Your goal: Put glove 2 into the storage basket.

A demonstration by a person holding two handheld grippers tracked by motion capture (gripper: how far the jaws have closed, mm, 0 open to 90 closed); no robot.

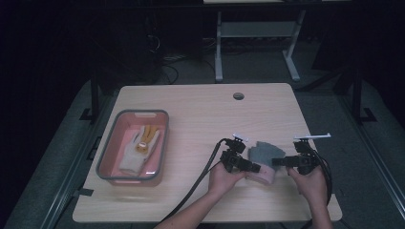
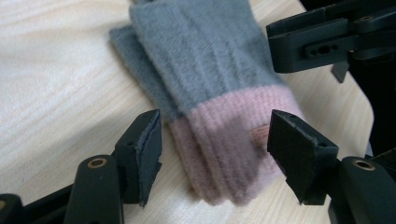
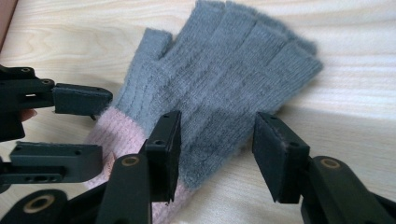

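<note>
Left tongs (image 2: 215, 144) spread, straddling the pink cuff of the grey fingerless glove pair (image 2: 210, 70) — pads not touching it. Right tongs (image 3: 217, 154) spread too, over the grey palm. Gloves lie stacked flat on the tabletop (image 1: 200, 114), near its front-right edge — 2 layers visible.

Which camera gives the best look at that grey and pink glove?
The right gripper view: the glove shows whole, fingers and thumb spread. The left gripper view shows its pink cuff close up; the high view shows it small between both claws.
</note>
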